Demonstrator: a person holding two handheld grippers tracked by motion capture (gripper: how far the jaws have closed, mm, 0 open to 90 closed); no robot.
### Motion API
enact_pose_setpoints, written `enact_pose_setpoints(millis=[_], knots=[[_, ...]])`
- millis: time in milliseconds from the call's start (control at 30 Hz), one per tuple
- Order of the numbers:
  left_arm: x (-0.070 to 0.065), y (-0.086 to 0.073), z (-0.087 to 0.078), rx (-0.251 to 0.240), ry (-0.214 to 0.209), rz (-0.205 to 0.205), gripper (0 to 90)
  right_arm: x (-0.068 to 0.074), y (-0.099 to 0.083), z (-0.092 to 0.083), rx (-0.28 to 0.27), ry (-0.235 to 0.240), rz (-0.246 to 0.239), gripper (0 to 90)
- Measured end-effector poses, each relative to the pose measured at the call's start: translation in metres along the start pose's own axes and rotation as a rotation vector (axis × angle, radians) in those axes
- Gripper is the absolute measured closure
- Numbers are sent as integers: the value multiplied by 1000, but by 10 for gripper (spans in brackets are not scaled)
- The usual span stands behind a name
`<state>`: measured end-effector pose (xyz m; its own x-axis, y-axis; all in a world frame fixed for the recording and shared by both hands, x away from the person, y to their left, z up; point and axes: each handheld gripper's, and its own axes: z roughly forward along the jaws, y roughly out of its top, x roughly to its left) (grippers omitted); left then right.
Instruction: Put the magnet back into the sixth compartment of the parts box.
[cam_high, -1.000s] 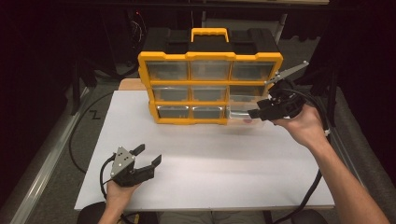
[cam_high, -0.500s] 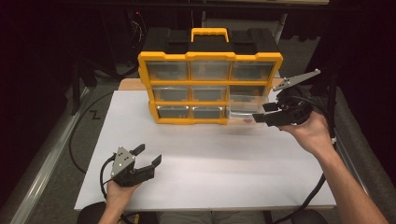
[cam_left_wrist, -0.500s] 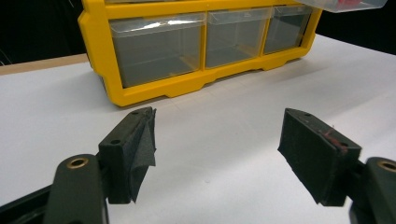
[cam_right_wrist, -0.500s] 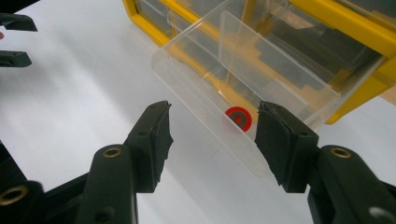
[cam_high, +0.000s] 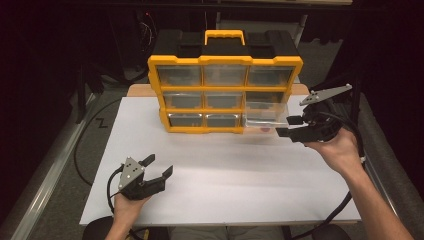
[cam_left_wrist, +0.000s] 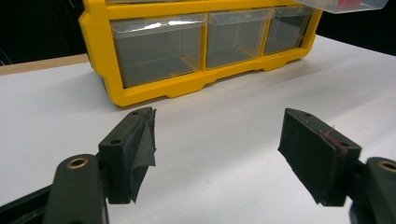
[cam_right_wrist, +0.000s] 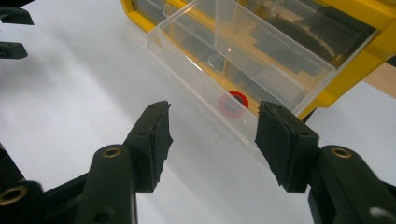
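A yellow organizer with clear drawers stands at the back of the white table. The right drawer of its middle row is pulled out toward me. In the right gripper view that drawer holds a small red ring. My right gripper is just right of the drawer's front. It is open, its jaws have just been opening, and nothing is between them. My left gripper rests open and empty near the table's front left, facing the organizer.
The organizer's other drawers are pushed in and its black handle is on top. The white tabletop spreads between the two grippers. Cables run along the floor at the left, and dark stands are behind the table.
My right gripper has drawn back a little to the right and down from the drawer's front, and its jaws stand wider apart. The left gripper has stayed put.
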<state>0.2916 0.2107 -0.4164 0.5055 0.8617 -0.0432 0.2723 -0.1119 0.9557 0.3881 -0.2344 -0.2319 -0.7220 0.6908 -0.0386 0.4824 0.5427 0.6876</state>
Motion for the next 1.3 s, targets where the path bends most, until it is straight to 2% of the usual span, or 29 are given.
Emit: enact_pose_setpoints(millis=[867, 1300], knots=[[0, 0, 0, 1, -2, -1, 272, 4, -30, 4, -25, 14, 18, 455], [0, 0, 0, 1, -1, 1, 272, 5, -44, 8, -58, 19, 25, 451]])
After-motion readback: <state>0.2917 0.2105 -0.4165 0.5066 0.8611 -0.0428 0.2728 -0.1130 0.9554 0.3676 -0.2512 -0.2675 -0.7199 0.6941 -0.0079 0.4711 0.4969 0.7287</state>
